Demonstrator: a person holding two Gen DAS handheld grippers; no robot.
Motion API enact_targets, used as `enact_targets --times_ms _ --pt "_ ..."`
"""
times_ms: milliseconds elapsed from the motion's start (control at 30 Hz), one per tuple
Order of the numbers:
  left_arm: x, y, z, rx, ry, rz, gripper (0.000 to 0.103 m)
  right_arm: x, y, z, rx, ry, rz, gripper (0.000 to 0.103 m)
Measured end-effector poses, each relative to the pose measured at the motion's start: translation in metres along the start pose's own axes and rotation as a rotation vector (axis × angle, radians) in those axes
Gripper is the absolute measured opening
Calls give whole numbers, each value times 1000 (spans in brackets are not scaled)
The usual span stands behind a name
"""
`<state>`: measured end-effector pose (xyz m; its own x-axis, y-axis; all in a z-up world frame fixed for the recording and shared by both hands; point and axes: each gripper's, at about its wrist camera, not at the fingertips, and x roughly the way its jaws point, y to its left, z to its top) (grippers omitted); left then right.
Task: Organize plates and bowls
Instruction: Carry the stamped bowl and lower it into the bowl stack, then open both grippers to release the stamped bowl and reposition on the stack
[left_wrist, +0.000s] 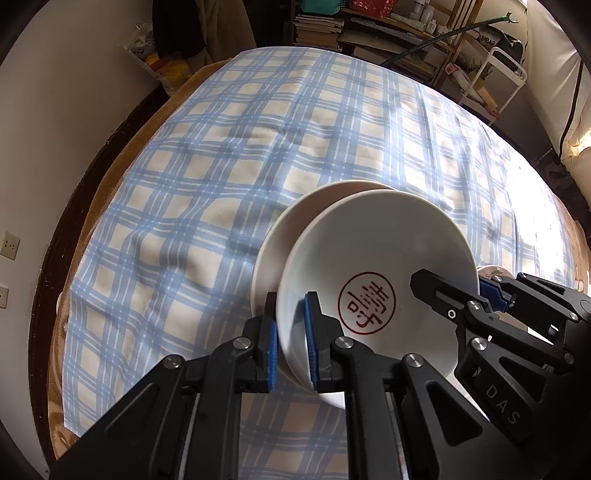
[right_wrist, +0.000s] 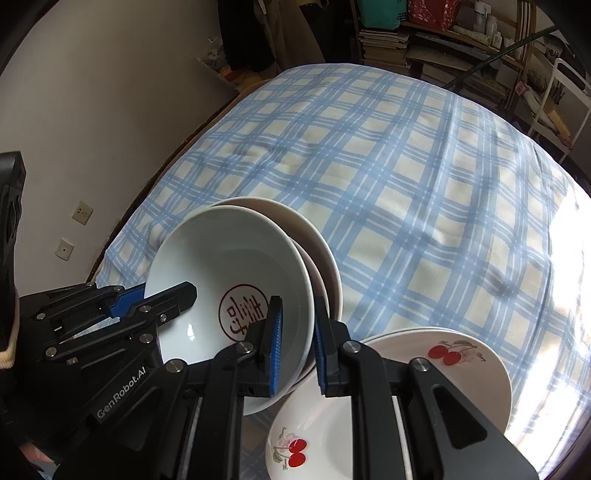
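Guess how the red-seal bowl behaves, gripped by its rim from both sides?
Red-seal bowl looks glazed and glossy, so probably slippery against the pads. Likely rigid ceramic: fragile, may chip against the bowl nested under it. Stacked pair is probably heavy; it hangs tilted, so it could pivot.

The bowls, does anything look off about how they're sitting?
Yes. The stamped bowl and the bowl behind it are tipped steeply instead of lying flat, with the left gripper and right gripper each straddling a rim. Nothing looks cracked or spilled.
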<state>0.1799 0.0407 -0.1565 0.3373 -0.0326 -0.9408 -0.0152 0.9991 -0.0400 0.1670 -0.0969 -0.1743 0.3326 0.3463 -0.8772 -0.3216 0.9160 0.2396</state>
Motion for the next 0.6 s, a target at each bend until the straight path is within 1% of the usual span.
enact_targets --times_ms 167,367,500,600 --pt "0 -3 -1 21 1 18 13 1 -3 1 3 18 29 18" --pt "1 -3 -2 26 6 19 14 -1 -8 0 22 40 73 18" --pt "-4 -4 -3 36 -15 34 14 -4 -9 1 31 44 80 18" --pt "-8 -2 -3 30 -21 29 14 -10 -12 2 48 29 78 19"
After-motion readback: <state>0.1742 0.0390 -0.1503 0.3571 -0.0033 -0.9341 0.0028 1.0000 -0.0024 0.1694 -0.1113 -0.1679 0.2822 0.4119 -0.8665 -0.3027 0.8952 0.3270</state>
